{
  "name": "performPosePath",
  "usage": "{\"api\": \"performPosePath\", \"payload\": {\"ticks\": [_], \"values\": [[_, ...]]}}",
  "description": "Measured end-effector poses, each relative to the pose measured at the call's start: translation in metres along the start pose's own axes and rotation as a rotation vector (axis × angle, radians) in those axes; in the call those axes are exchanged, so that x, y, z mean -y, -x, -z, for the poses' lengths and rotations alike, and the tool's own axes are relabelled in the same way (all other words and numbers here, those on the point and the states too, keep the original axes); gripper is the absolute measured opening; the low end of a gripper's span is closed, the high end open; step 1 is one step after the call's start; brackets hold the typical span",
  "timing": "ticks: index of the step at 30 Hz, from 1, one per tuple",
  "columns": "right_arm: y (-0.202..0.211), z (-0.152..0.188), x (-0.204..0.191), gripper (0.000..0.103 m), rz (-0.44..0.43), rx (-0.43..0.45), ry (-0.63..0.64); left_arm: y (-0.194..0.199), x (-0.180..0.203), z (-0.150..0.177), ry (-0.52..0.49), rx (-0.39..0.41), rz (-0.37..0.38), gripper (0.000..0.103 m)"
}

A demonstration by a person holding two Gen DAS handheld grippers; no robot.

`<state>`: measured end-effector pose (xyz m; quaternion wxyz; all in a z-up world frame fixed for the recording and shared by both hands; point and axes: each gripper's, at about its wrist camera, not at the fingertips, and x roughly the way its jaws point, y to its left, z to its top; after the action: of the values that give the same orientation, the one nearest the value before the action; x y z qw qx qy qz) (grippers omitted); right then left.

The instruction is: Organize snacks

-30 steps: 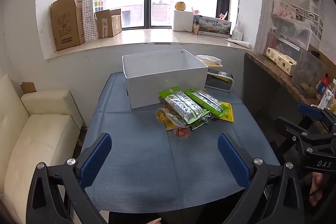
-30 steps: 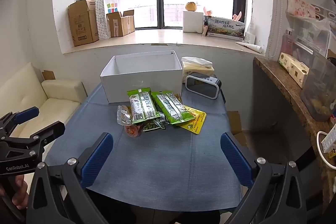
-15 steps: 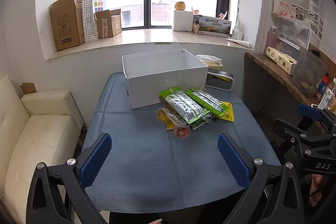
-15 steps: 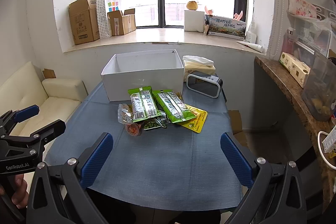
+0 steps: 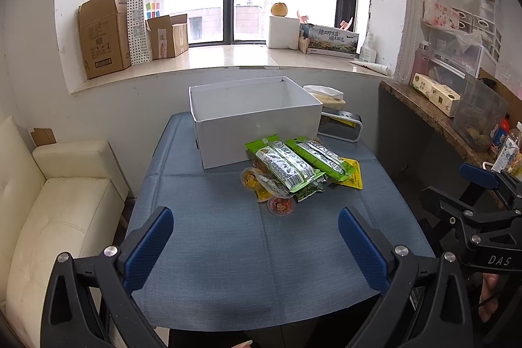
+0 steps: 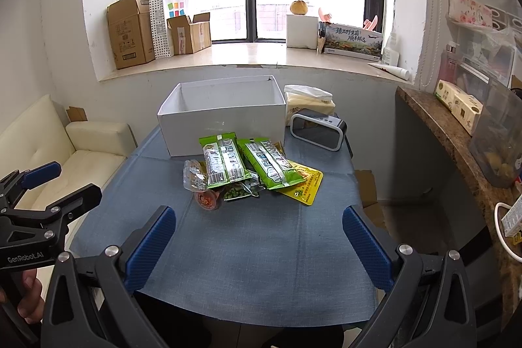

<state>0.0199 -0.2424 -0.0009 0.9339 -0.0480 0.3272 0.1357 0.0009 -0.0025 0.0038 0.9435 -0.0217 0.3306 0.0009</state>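
A pile of snacks lies mid-table in front of an empty white box (image 5: 254,123) (image 6: 222,116): two green packets (image 5: 287,165) (image 6: 225,160), a yellow pouch (image 5: 354,180) (image 6: 303,188) and small jelly cups (image 5: 281,205) (image 6: 206,199). My left gripper (image 5: 256,234) hovers open over the near part of the blue table, well short of the pile. My right gripper (image 6: 259,230) is open too, at about the same distance. Each gripper appears at the edge of the other's view, the right gripper (image 5: 469,198) at right and the left gripper (image 6: 49,185) at left.
A black speaker (image 6: 318,131) and a tissue pack (image 6: 308,101) stand right of the box. A cream sofa (image 5: 58,201) flanks the table's left side, a cluttered counter (image 6: 456,136) its right. Cardboard boxes (image 5: 104,35) line the windowsill.
Both views have crept slightly forward toward the table; the snacks and box have not moved, and both grippers stay open.
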Motion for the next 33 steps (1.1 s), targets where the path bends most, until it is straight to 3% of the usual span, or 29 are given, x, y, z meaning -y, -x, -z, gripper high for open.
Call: {"api": "performPosePath", "payload": {"ticks": [33], "values": [[-0.0041, 0.0035, -0.0046, 0.103, -0.011, -0.015, 0.020, 0.0001, -0.0001, 0.0058, -0.004, 0.004, 0.022, 0.103]]}}
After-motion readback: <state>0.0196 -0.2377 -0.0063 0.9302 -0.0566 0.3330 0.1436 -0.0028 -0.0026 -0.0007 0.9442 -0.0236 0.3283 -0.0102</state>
